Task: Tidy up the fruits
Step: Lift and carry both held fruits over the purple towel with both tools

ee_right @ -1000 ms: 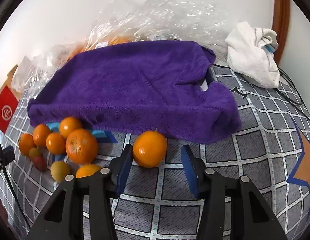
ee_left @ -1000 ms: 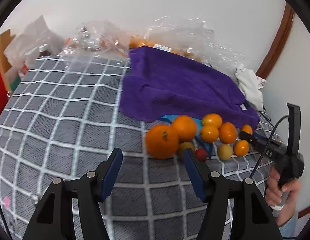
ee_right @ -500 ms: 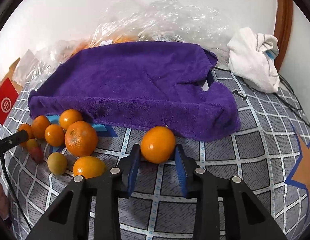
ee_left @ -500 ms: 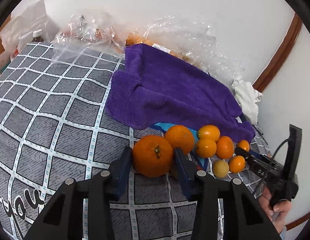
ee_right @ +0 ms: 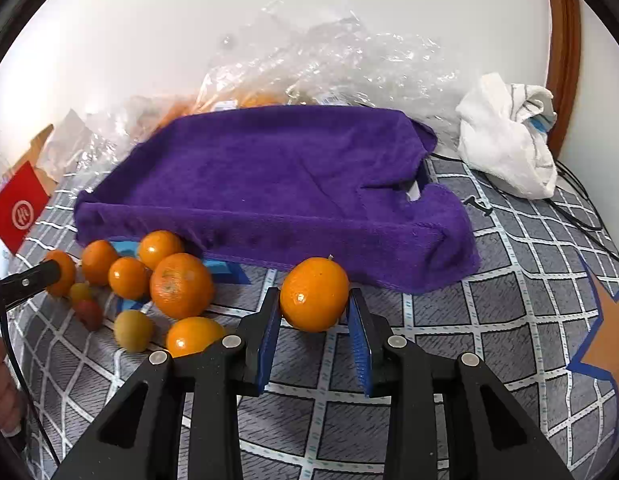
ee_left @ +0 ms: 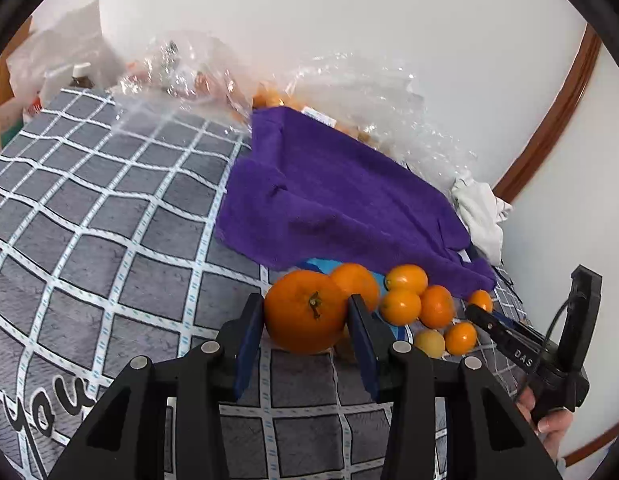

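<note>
Grey checked bedcover (ee_left: pixel 109 248): both claws, apart 1 s ago, now clamp fruit. Left gripper (ee_left: pixel 305 316) grips big stemmed orange (ee_left: pixel 305 312); right gripper (ee_right: pixel 314 300), jaws closing, pinches smaller orange (ee_right: pixel 314 294) just before purple towel (ee_right: pixel 269 176). Both ready to lift.

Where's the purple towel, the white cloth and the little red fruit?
purple towel (ee_right: pixel 269 168): right wrist view, middle of its top.
white cloth (ee_right: pixel 505 140): right wrist view, middle of the bundle.
little red fruit (ee_right: pixel 89 314): right wrist view, its middle.

Bright, even light, soft shadows, glare on crinkled plastic (ee_right: pixel 341 52), sharp focus, fisheye-bent, black-vignetted edges.
</note>
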### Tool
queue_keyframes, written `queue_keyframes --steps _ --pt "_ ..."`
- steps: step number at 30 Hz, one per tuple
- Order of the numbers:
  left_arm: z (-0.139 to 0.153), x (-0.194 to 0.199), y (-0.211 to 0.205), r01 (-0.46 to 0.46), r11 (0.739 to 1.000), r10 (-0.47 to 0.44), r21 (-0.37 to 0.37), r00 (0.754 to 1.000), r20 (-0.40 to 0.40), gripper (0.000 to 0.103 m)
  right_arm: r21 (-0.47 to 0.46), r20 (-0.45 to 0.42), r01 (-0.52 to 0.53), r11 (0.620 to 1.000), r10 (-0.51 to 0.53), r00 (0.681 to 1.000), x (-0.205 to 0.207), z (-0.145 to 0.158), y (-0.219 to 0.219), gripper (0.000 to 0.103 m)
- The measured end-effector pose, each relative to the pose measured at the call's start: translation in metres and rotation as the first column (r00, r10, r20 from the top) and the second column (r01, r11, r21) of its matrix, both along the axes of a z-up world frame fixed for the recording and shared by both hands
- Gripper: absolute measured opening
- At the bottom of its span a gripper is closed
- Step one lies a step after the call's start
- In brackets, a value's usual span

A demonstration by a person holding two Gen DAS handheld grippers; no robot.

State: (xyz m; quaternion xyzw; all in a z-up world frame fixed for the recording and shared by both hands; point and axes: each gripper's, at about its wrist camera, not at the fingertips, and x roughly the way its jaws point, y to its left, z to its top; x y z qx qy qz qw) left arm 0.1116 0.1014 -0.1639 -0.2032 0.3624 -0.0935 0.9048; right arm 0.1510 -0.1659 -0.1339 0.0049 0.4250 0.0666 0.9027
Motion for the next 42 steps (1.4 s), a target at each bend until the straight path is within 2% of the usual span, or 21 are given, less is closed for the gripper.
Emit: queue_keyframes --steps 14,23,28,31,34,42 --pt "0.005 -0.001 -0.002 0.005 1.000 -0.006 0.013 0.999 0.034 0.040 0.037 -0.004 -0.019 0.999 0.019 1.000 0.002 -0.002 -0.004 0.033" --pt "0.007 -0.005 0.011 -0.011 0.997 0.015 -0.072 0.998 0.058 0.040 0.060 0.017 -0.038 0.997 0.037 0.999 -0.002 0.003 -0.004 0.033" --pt "0.014 -0.011 0.018 -0.067 0.996 0.072 -0.064 0.994 0.084 0.040 0.086 -0.014 -0.019 0.996 0.020 1.000 -0.002 0.003 -0.011 0.033" --pt "0.021 -0.014 0.025 -0.084 0.993 0.091 -0.088 0.993 0.077 0.040 0.086 -0.025 -0.012 0.996 0.014 1.000 -0.005 0.010 -0.014 0.033" --pt "0.039 -0.017 0.021 -0.105 0.994 0.105 -0.002 0.990 0.093 0.040 0.065 -0.008 -0.016 0.998 0.017 1.000 -0.012 0.023 -0.014 0.033" --pt "0.083 -0.013 0.014 -0.118 0.990 0.112 0.076 0.990 0.087 0.040 0.083 0.010 -0.026 0.996 0.025 1.000 -0.009 0.062 -0.017 0.033"
